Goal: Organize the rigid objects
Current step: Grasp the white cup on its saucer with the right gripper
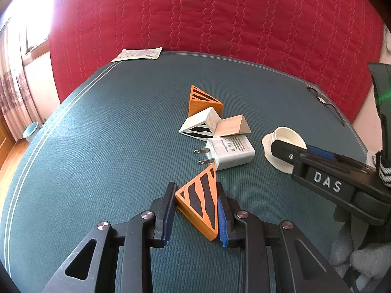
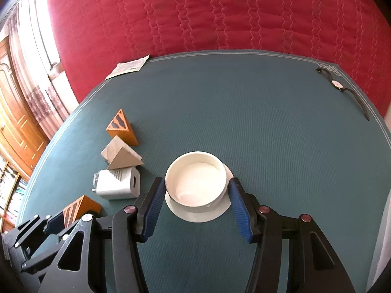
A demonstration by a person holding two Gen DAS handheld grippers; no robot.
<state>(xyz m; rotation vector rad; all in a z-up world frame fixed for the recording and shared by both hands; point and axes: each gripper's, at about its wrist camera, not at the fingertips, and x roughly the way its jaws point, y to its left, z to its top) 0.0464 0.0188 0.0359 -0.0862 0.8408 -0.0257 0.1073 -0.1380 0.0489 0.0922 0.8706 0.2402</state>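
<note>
Left tool (image 1: pixel 196 210) clamped on striped wedge (image 1: pixel 199 201); right tool (image 2: pixel 195 195) spread around half-hidden bowl (image 2: pixel 195 179).

Right gripper (image 2: pixel 195 193) spread wide, blue pads (image 2: pixel 154 205) flanking white bowl (image 2: pixel 195 178) without clear contact. Bowl sat on white saucer (image 2: pixel 215 213) on teal mat (image 2: pixel 281 146). Left of bowl: white charger (image 2: pixel 117 185), plain wooden wedge (image 2: pixel 122 157), orange striped wedge (image 2: pixel 122 128). Second orange striped wedge (image 2: pixel 80 208) at lower left, between left gripper's fingers (image 2: pixel 55 219). Wristwatch (image 2: pixel 342 88) at far right corner, paper leaflet (image 2: pixel 128 67) at far left edge.

charger label (image 1: pixel 238 145) print unreadable, leaflet (image 1: pixel 138 54) text illegible
</note>
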